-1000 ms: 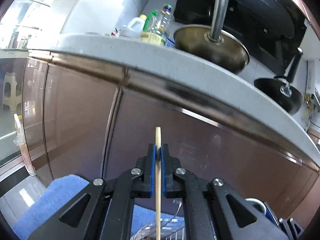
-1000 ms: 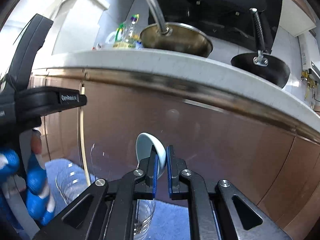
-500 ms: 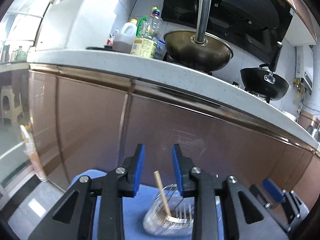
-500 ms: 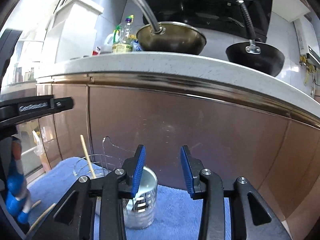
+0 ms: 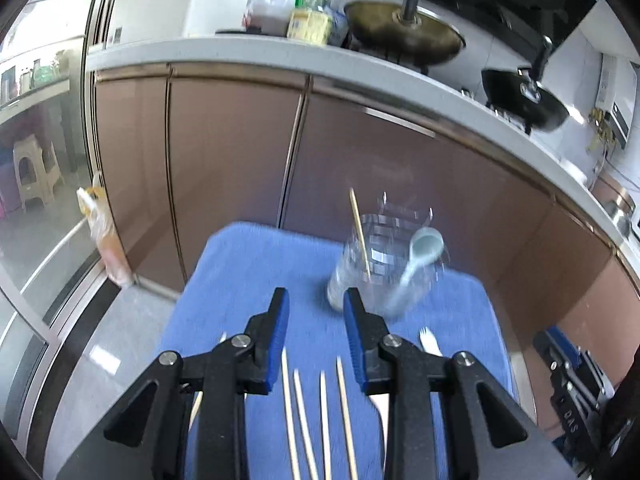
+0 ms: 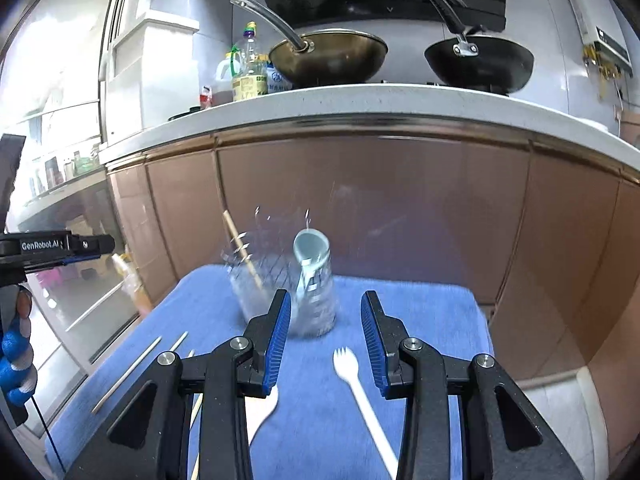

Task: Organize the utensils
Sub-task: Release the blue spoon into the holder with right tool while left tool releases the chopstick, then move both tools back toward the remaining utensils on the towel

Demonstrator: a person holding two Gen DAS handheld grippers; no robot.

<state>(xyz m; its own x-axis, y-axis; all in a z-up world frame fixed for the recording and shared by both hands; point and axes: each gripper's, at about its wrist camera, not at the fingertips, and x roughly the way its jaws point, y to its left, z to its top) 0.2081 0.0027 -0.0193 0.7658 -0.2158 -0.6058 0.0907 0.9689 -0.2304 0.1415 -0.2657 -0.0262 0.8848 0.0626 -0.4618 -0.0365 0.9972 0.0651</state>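
Left wrist view: left gripper [image 5: 314, 312] with black arms and blue-padded fingers [image 5: 279, 322] parted, nothing between them, poised above a blue terry cloth mat [image 5: 248, 264]. Below and between the arms, four thin pale wooden chopsticks [image 5: 316, 412] lying roughly side by side on the mat. Further along the mat, two clear plastic cups [image 5: 380, 256], touching or just beside each other, blurred. In the left cup, a single wooden chopstick [image 5: 359, 232] leaning, tip up above the rim. In the right cup, a pale blue ceramic spoon [image 5: 420, 256] standing bowl-up and tilted right. Just right of the gripper, a white plastic fork [image 5: 429, 342], partly hidden behind the arm. Behind the mat, glossy brown cabinet doors [image 5: 232, 152] under a white speckled countertop [image 5: 256, 46].

Right wrist view: right gripper [image 6: 324, 336], blue pads likewise apart and holding nothing, aimed at the same cups. White plastic fork [image 6: 362, 384] flat on the mat between the fingers, tines toward the cups. A second white utensil [image 6: 262, 408] partly under the left finger, type unclear. Loose chopsticks along the mat's left edge. On the countertop, a brass-coloured wok [image 6: 328, 58], a black frying pan [image 6: 480, 62] and oil bottles [image 6: 246, 76]. At the left border, the other gripper's black body and a hand [image 6: 16, 360] in a blue-and-white glove.
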